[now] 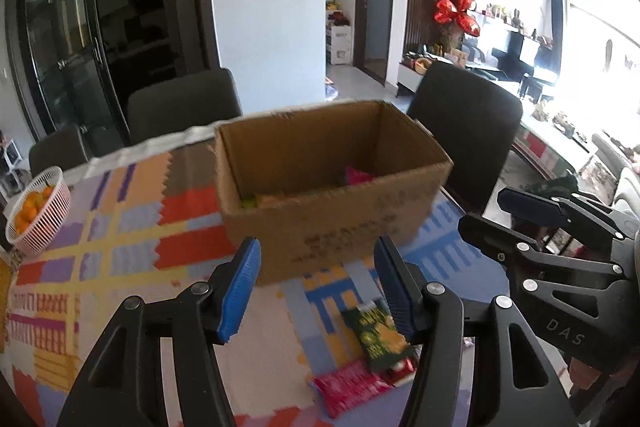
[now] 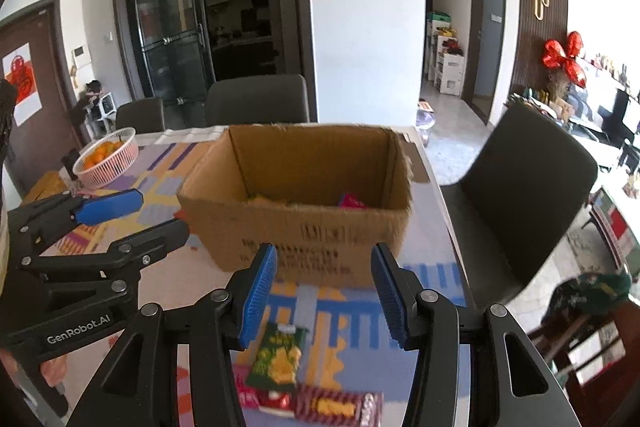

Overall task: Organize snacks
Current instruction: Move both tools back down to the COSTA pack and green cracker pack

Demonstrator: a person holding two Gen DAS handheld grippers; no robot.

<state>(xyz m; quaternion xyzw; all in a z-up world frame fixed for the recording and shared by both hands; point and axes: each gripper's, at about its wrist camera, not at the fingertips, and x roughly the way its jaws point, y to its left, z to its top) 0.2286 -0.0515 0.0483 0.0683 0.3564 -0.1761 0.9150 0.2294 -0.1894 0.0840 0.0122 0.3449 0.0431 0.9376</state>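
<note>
- L tool (image 1: 316, 283): jaws apart, nothing between.
- R tool (image 2: 324, 291): jaws apart, empty.
- Cardboard box (image 1: 332, 187): on bench (image 1: 120, 227), 12 o'clock of both tools.
- Green snack pack (image 2: 278, 359): on bench, 6 o'clock of box.

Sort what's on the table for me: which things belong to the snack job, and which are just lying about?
Job: cardboard box, green snack packet, red snack packets, striped snack packet.
Lying about: pink basket of oranges, dark chairs.
</note>
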